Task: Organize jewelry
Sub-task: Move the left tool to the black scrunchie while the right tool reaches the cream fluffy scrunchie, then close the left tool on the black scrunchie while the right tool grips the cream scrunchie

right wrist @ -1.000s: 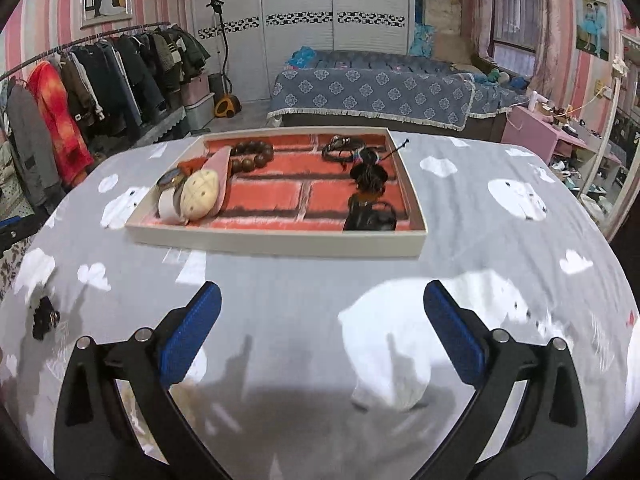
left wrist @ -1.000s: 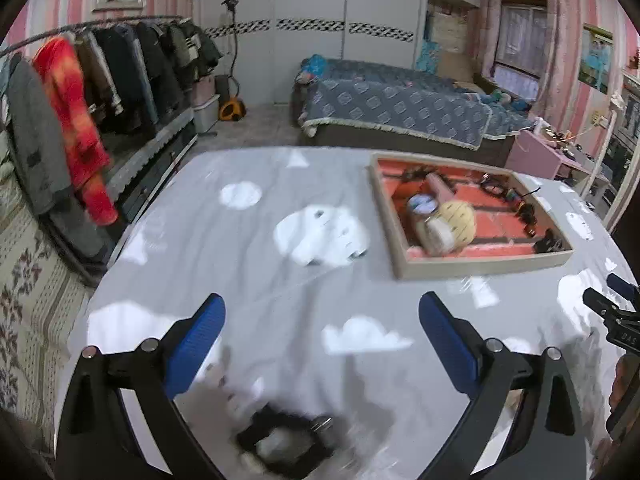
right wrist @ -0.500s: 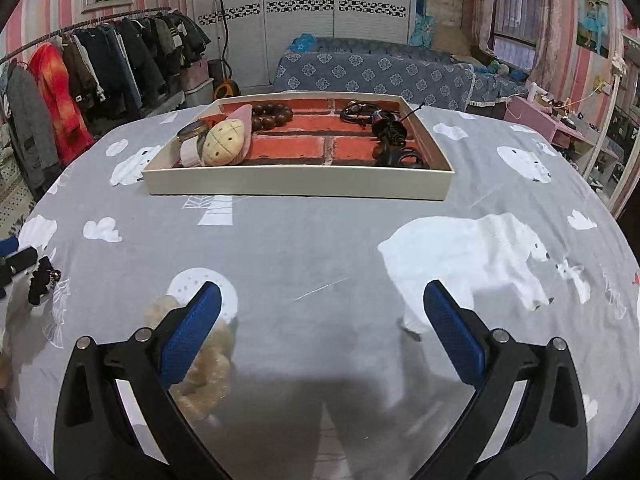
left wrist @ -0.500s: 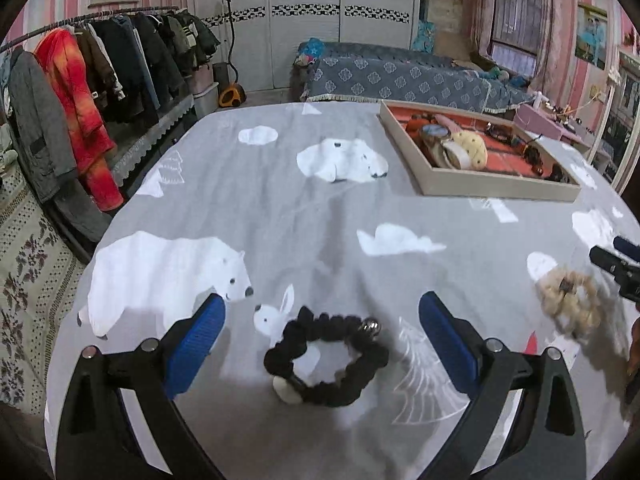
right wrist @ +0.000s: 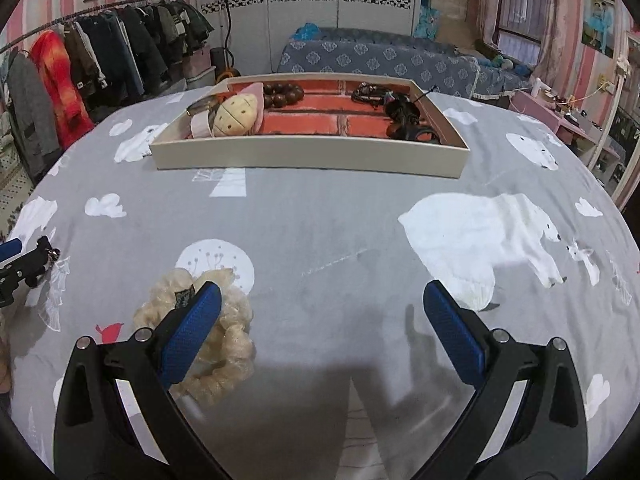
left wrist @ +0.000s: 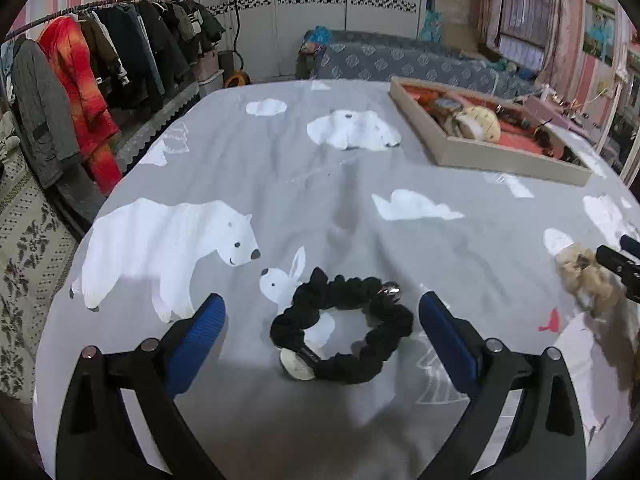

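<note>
A black scrunchie [left wrist: 342, 330] with a small silver charm lies on the grey bear-print cloth, between the blue pads of my open left gripper [left wrist: 322, 320]. A fluffy cream scrunchie [right wrist: 224, 340] lies under the left finger of my open right gripper [right wrist: 320, 312]; it also shows in the left wrist view [left wrist: 588, 276]. A cream tray [right wrist: 308, 156] with a red brick-pattern floor stands further back and holds beads, bracelets, dark hair ties and a round cream item. The tray also shows in the left wrist view [left wrist: 492, 158].
The table is round, with its edge close on all sides. A clothes rack [left wrist: 92, 68] full of coats stands to the left. A bed [right wrist: 380, 60] is behind the table. My left gripper's tip [right wrist: 20, 264] shows at the right wrist view's left edge.
Both grippers have drawn back and lowered toward the near side of the table. The black scrunchie now sits between the left fingers, and the cream scrunchie has come under the right gripper's left finger.
</note>
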